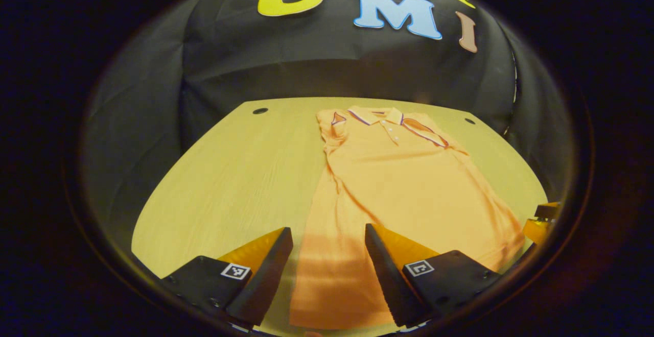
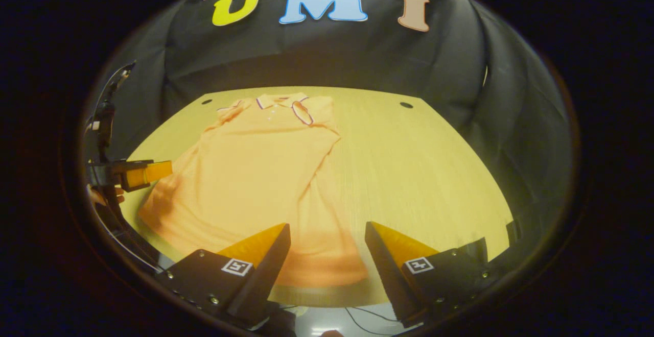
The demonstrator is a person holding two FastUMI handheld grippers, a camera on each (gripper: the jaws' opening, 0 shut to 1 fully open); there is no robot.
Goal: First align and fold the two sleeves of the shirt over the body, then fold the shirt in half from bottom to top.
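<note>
Down at the near edge of the wooden table point(image 1: 230, 173), the left gripper point(image 1: 328, 270) hangs with its two fingers spread wide, nothing between them, and the bottom hem of the orange polo shirt point(image 1: 403, 184) lies right under the gap. That shirt is flat on the tabletop, collar point(image 1: 375, 116) away at the far end by the black cloth wall, buttons showing, both short sleeves already turned in over the body so the sides run in long straight edges. Over in the right gripper view, the right gripper point(image 2: 327, 268) is also parted wide and holding nothing, poised above the shirt's point(image 2: 255, 173) lower right corner near the front table edge point(image 2: 434, 173). Off at the left rim of that same view sits the other gripper point(image 2: 145, 172), a hand point(image 2: 102, 194) behind it, just beside the shirt's opposite lower corner. Two dark holes point(image 2: 406, 105) mark the far tabletop.
</note>
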